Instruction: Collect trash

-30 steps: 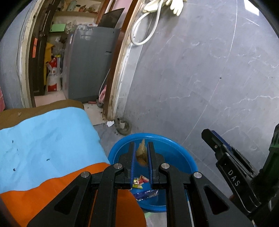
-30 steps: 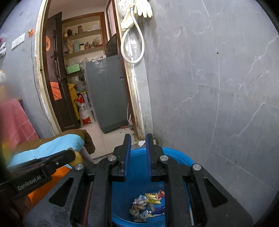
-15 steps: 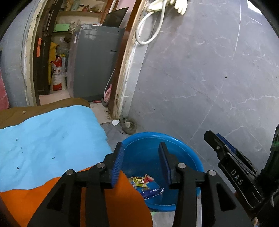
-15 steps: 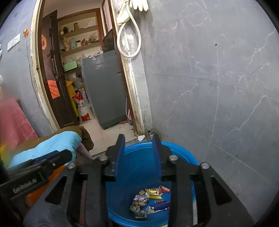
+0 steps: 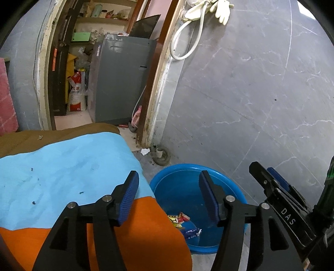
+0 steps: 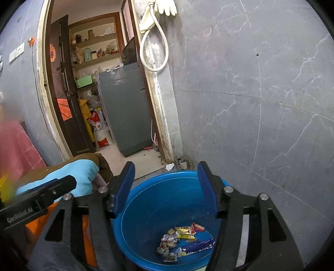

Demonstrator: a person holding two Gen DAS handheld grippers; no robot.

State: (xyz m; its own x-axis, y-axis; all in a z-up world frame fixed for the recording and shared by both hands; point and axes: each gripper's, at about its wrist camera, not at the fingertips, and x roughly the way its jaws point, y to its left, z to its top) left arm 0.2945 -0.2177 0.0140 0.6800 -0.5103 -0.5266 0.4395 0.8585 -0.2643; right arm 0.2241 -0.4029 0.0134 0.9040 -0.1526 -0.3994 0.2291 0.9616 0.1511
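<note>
The trash (image 6: 183, 239) lies in a small heap at the bottom of the blue basin (image 6: 158, 200), toward the near side. It consists of crumpled snack wrappers: a yellow-and-red packet (image 6: 184, 230), a red scrap beside it, a long blue wrapper (image 6: 198, 246) lying nearest the camera, and several grey-white and brown pieces to its left. In the left wrist view only part of the heap (image 5: 182, 223) shows, the remainder being hidden behind the orange cloth (image 5: 135, 235).

The basin (image 5: 192, 179) stands on the grey floor, close to the grey marbled wall (image 5: 250, 93) and just beside the cloth-covered surface. That surface carries a light blue cloth (image 5: 66, 168) farther out, the orange cloth nearer, and a brown cover (image 5: 62, 133) at its far edge.

The left hand-held gripper (image 5: 168, 197) has its jaws spread wide and holds nothing; its left finger is over the cloth edge, its right finger over the basin. The right hand-held gripper (image 6: 166, 187) is likewise spread wide and empty, positioned above the basin with the heap visible between its fingers. Each unit is partly visible at the edge of the other's view.

Beyond the basin, a floor drain fitting (image 5: 160, 155) and a white scrap (image 5: 144, 151) sit at the foot of the door frame. Through the doorway stand a grey appliance (image 6: 125, 112), a printed sack (image 6: 100, 133) and cluttered shelves (image 6: 96, 50). A white hose (image 6: 154, 48) and a pale glove (image 6: 165, 7) hang on the wall.
</note>
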